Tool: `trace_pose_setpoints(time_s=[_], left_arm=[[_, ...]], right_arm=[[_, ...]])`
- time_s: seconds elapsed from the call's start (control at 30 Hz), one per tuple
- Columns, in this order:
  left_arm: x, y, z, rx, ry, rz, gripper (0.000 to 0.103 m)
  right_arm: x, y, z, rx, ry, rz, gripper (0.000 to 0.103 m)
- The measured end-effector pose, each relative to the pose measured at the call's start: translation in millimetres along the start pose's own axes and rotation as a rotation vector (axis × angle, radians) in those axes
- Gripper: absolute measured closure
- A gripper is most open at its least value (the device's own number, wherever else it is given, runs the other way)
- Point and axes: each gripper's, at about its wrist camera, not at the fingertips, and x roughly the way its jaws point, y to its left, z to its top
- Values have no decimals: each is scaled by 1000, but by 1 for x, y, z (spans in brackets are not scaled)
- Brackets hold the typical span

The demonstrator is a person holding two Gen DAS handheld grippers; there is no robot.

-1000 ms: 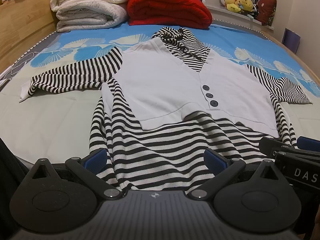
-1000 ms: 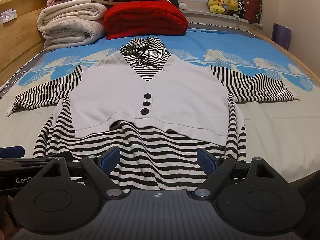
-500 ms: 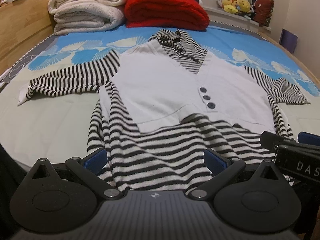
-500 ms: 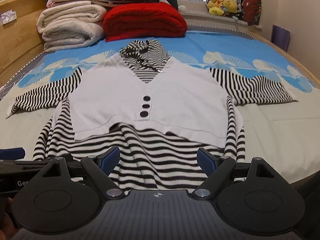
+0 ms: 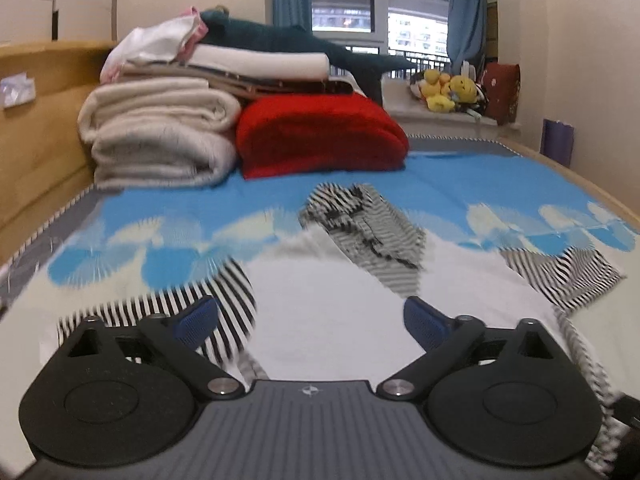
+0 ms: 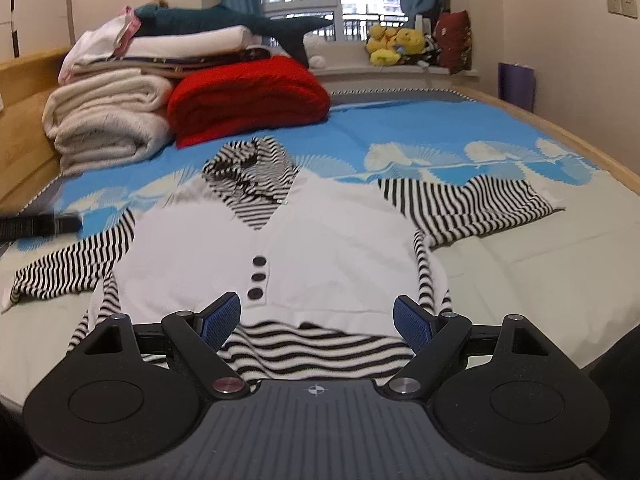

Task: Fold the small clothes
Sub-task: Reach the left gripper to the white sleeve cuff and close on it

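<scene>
**Striped hooded top lies flat on the bed, both grippers spread and empty**

Your left gripper (image 5: 310, 320) hovers low over the near left part of the hooded top (image 6: 332, 240), jaws spread wide, nothing between them. Your right gripper (image 6: 318, 318) hangs over the hem at the near edge of the bed (image 6: 560, 264), jaws likewise spread and holding nothing.

The top lies face up along the middle of the bed, hood (image 6: 252, 168) toward the far end, white vest panel with three dark buttons (image 6: 258, 276) over a black-and-white striped body. The left sleeve (image 6: 68, 264) reaches toward the left edge; the right sleeve (image 6: 472, 208) toward the right edge.

Expect a light, soft knit that drapes and bunches, with no stiffness to carry a fold on its own. The layered front may slide over the striped layer beneath, so pinch through both layers. Likely holds: a sleeve cuff or shoulder seam, where the edge is thicker; the hem corners for the later fold.

Folded cream blankets (image 6: 108, 120) and a red blanket (image 6: 248, 96) sit stacked at the far left corner, well apart from the top.
</scene>
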Motion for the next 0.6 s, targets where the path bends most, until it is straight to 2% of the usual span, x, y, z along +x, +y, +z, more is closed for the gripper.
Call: trace_pose_setpoints(time_s=[0.07,0.1,0.17,0.3,0.33,0.37,0.4,0.47,0.57,0.6], left_arm=[[25,15,13,16,-1,6,13],[41,25,18,22,8,5,20],[70,44,21,24,44,11,25],[114,94,0,-30,116,71,40],[125,110,-5,-68,162,93,42],[134,125,-9,-117,222,115,51],[144,145,-11,-203,278,139,53],[153,178,-14,-336,302,150,53],[160,217,-23,-434,332,221,53],[162,232,-28,-481,352,241,53]], right_arm=[[0,0,1,-5,-10,-2,18],[0,1,2,-11,-14,-4,18],[0,1,5,-21,-21,-3,19],[2,-1,26,-60,-23,16,20],[4,-2,33,-73,-23,19,20],[6,-3,43,-88,-25,29,20],[10,-4,53,-105,-29,41,21],[20,-4,77,-146,-49,53,24],[44,-1,115,-165,-95,80,33],[55,1,128,-167,-106,91,42]])
